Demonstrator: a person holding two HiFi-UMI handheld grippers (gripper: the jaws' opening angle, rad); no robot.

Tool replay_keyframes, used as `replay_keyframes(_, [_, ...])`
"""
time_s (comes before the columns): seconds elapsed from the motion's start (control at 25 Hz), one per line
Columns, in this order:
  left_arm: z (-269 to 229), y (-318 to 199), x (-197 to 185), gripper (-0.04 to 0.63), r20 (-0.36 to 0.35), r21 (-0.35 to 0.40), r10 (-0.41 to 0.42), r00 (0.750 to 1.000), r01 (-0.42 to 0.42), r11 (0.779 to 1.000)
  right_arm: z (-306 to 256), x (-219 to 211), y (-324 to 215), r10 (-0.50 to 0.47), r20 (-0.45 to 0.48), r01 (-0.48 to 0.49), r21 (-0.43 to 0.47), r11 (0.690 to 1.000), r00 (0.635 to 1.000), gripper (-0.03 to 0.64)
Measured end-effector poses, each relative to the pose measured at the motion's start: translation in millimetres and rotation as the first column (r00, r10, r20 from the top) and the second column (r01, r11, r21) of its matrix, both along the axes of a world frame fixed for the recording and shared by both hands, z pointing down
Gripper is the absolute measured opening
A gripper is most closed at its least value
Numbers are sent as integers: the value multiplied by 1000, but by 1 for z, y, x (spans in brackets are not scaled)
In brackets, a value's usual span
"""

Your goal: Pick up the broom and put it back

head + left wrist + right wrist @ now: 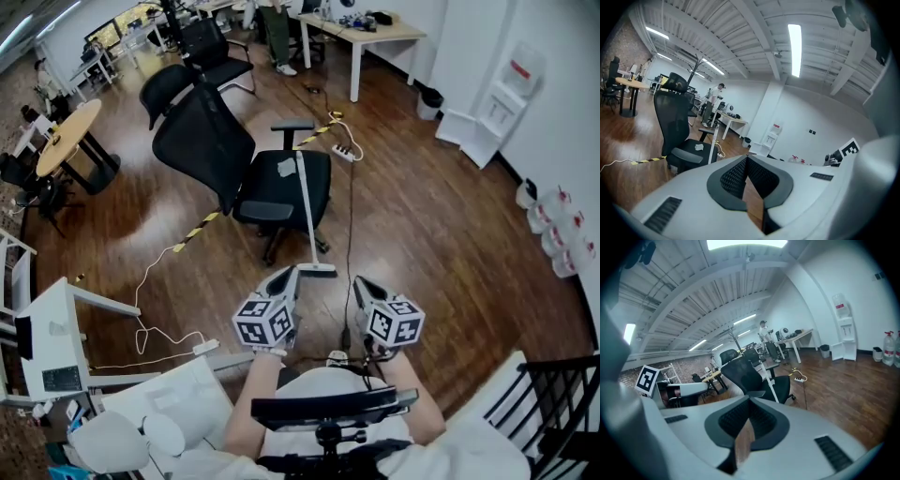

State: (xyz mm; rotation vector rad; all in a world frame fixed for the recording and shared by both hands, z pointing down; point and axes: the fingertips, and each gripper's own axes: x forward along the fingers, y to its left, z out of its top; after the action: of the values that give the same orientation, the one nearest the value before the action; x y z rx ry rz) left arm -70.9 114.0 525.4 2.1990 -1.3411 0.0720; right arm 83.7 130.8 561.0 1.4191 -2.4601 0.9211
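A broom with a white handle (306, 206) stands on the wood floor, leaning against the seat of a black office chair (216, 150). Its flat white head (316, 271) rests on the floor just ahead of both grippers. My left gripper (286, 274) is shut and empty, close to the left of the broom head. My right gripper (361, 281) is shut and empty a little to its right. In the left gripper view the handle (713, 145) rises beyond the shut left gripper (746, 157). In the right gripper view the handle (768, 380) shows past the shut right gripper (750, 399).
A power strip with cables (343, 152) and a yellow-black taped cable (197, 230) lie on the floor around the chair. A white desk (56, 337) stands at the left, a round wooden table (67, 136) farther back. Water bottles (562, 234) line the right wall. A black rack (553, 403) is at the lower right.
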Motion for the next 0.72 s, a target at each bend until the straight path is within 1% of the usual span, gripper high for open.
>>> replay_keyframes(0.24, [10,-19,18,5,28,-21,-22,999,22,1000,4,20,-34,-23,32,23,-5,1000,999,12])
replay_keyframes(0.4, [17,-44,7,5,45,-31,-40,998,41,999,9,19,-62,-11,37,11,-19,1000,999,12])
replay_keyframes(0.56, [25,-96,-6,5,53,-12,-41,998,41,999,16,15,-100,7,28,-6,-26,1000,1000,12])
replay_keyframes(0.64, [29,-130,-11,5,70,7,-19,997,19,1000,25,11,-121,16,20,-15,-39,999,1000,12])
replay_keyframes(0.72, [37,-168,-15,5,78,8,9,997,-10,1000,32,7,-144,35,14,-34,-53,998,999,12])
